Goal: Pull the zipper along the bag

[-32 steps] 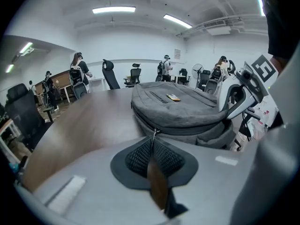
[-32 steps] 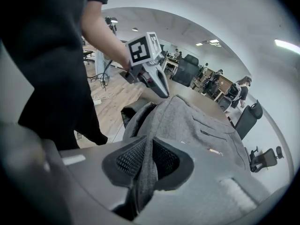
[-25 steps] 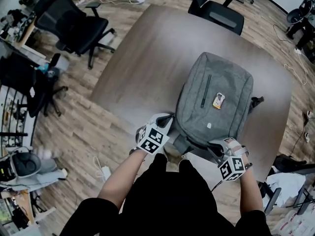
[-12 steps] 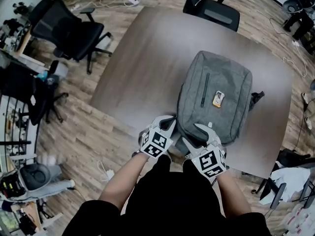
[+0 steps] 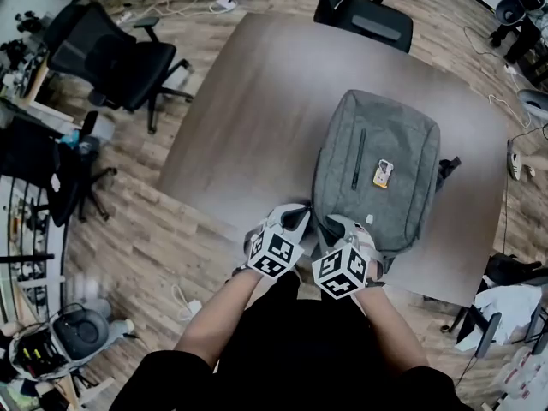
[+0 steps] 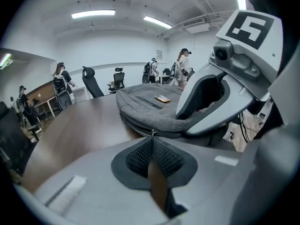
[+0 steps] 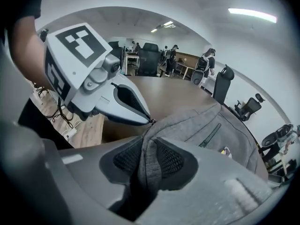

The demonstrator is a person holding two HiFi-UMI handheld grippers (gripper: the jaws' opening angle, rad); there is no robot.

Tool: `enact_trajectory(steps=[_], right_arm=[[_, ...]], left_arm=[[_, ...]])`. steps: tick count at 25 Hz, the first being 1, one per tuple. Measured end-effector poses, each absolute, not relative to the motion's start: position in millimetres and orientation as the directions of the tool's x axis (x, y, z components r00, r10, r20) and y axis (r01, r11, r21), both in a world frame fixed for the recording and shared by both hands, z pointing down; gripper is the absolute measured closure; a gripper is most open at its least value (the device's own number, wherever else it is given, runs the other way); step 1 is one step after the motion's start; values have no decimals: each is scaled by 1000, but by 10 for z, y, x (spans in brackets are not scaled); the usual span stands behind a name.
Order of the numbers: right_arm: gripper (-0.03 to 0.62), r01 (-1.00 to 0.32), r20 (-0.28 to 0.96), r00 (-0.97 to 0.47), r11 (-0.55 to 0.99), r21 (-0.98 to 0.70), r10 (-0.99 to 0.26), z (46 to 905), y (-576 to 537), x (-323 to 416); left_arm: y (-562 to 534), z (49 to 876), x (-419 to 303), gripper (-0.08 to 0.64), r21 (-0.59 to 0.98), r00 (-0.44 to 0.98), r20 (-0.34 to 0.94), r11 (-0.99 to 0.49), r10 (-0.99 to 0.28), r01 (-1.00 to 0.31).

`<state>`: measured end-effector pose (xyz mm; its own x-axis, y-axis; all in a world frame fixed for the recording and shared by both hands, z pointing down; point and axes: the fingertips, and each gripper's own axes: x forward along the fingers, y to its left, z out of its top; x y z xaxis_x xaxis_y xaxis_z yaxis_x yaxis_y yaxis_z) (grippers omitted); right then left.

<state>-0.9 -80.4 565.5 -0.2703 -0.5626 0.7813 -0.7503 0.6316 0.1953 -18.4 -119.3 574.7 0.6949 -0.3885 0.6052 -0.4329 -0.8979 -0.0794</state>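
A grey backpack [image 5: 377, 144] lies flat on the brown table [image 5: 248, 101]. My left gripper [image 5: 295, 215] sits at the bag's near left corner. In the left gripper view, that gripper [image 6: 152, 142] is shut on the small metal zipper pull [image 6: 152, 133] at the bag's edge. My right gripper [image 5: 342, 223] is right beside it on the bag's near edge. Its jaws [image 7: 147, 151] are closing, with a fold of the grey bag fabric [image 7: 149, 139] pinched between the pads. The left gripper's tip [image 7: 150, 121] touches the bag just ahead of that fold.
A small yellow tag [image 5: 382, 173] lies on the bag's top beside a dark pocket zipper [image 5: 356, 158]. Black office chairs stand at the table's far side [image 5: 364, 20] and to the left [image 5: 116, 54]. Cables trail over the wooden floor. People stand in the far background.
My right gripper has moved left from the bag's near right corner to just beside the left gripper, and now has bag fabric between its jaws. The left gripper has stayed put.
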Motion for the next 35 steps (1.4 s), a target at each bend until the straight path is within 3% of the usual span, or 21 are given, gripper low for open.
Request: enact_trajectory(steps=[6,35], right_arm=[[515,-739,797,-268,646,191,-542,5676,-648,58],[515,-713,771,-255,652,258,-584,5747,-605,133]], left_arm=[[-1308,5814,-138,531,-48,704,604,-899,-373,-435],[-2397,6050,292,528,-106,663,647,-905,-378,-412]])
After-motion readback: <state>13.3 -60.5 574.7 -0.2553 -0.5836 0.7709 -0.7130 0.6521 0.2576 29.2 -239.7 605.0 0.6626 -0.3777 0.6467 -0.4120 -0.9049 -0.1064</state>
